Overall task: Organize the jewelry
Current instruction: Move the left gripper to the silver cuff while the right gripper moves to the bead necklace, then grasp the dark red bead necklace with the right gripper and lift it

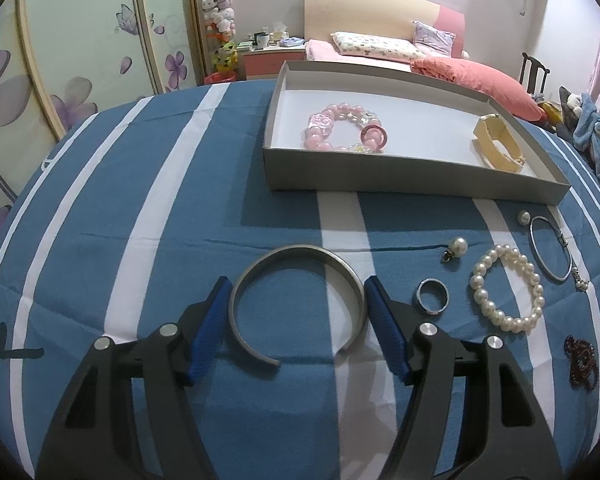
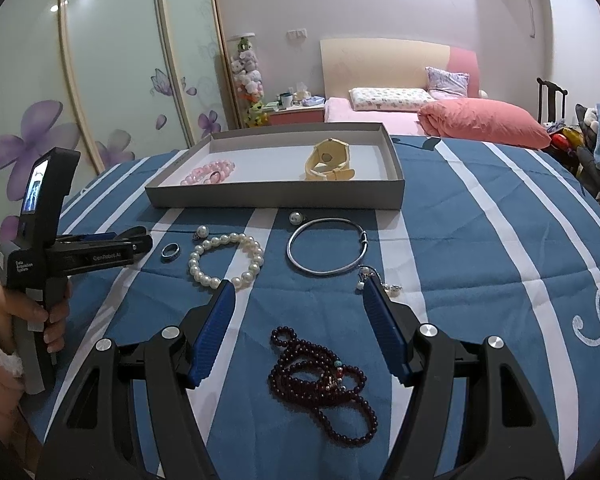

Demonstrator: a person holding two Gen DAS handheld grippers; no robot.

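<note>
On the bed: blue striped sheet (image 1: 180,200) with jewelry spread out
Left gripper (image 1: 298,294): clamped on the open silver cuff (image 1: 298,254), both pads touching its sides, cuff flat on the sheet
Right gripper (image 2: 299,294): jaws apart, gripping nothing, dark red bead necklace (image 2: 324,380) on the sheet between them
Tray (image 1: 380,178): holds pink bead bracelet (image 1: 346,128) and a cream watch (image 1: 498,144)
Just beside the cuff: small ring (image 1: 432,296), then pearl bracelet (image 1: 508,288), thin bangle (image 1: 550,248)
</note>
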